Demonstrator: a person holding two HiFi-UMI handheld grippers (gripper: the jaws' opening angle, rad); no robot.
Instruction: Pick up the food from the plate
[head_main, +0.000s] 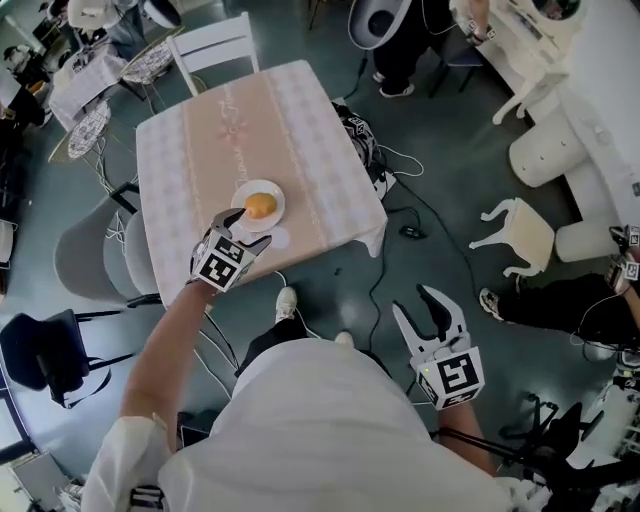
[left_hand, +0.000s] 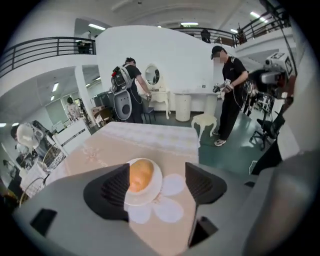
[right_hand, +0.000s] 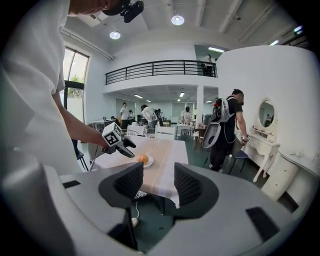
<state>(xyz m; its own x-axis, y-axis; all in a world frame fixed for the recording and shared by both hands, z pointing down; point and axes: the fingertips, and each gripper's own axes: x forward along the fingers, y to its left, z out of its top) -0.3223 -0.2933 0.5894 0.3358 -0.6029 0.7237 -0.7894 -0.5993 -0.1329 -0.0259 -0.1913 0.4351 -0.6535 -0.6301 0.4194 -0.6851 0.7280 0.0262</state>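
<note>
Left gripper (head_main: 250, 226): released, jaws spread wide with nothing pressed between them, held at the plate (head_main: 276, 196), which lies close to the near edge of the tabletop (head_main: 200, 150), roughly midway along it. Food (head_main: 260, 206): one rounded orange piece, resting on the plate. In the left gripper view we see it off-centre, close against one jaw, with the other jaw well clear over the cloth. Hazards, as we judge them: closing from this offset could nudge the food so that it rolls off the plate, or push the light plate along the cloth toward the near edge. Right gripper (head_main: 413, 302): also released and empty, hanging over the floor off the near right corner. Room: far half of the tabletop bare. A white chair (head_main: 215, 45) stands at the far edge, grey chairs (head_main: 95, 250) at the left edge, and cables (head_main: 400, 160) lie on the floor beside the right edge.
</note>
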